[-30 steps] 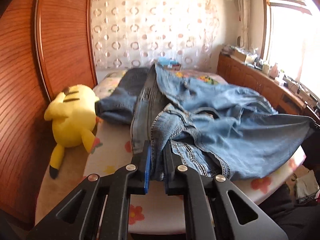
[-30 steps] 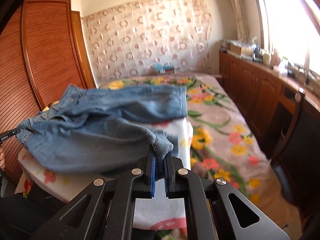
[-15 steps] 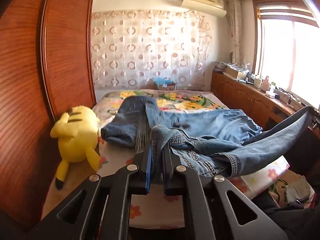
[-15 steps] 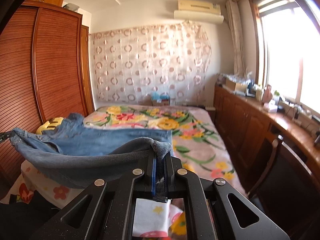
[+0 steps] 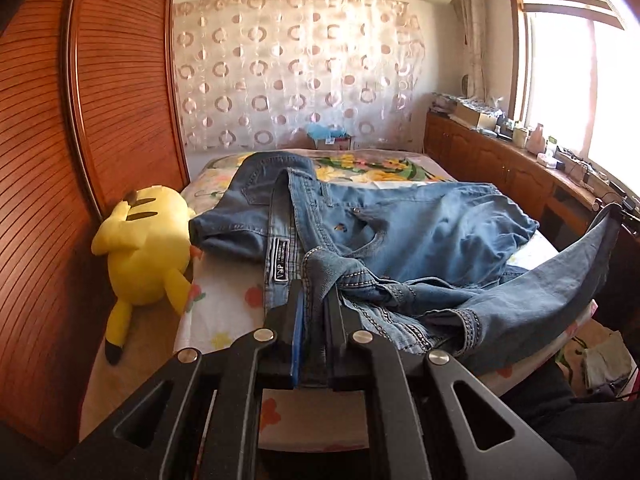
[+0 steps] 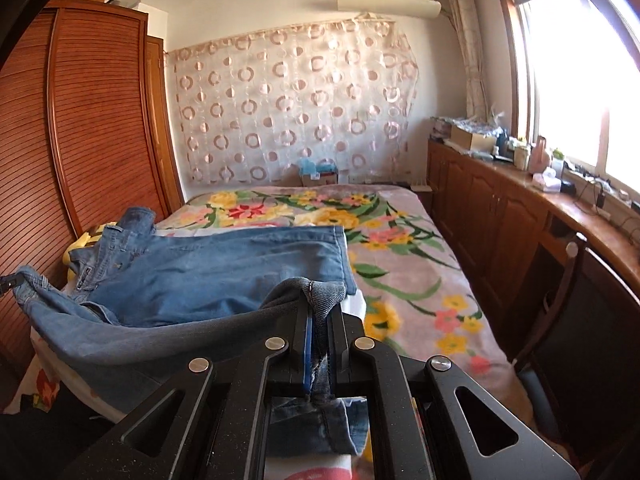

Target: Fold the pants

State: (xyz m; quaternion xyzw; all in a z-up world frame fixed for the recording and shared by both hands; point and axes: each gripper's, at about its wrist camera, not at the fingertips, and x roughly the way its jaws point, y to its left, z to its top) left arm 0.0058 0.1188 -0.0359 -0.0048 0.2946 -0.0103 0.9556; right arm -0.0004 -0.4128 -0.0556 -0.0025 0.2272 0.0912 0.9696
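Left gripper [image 5: 316, 308] clamps the pants [image 5: 420, 232] at the waistband; right gripper [image 6: 318, 320] clamps a hem, one leg stretched along the bed's [image 6: 420, 280] near edge.

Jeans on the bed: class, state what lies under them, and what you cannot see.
Under the jeans lies the floral bedspread, with a white flowered sheet near the left gripper. Whatever lies beneath the denim is covered.
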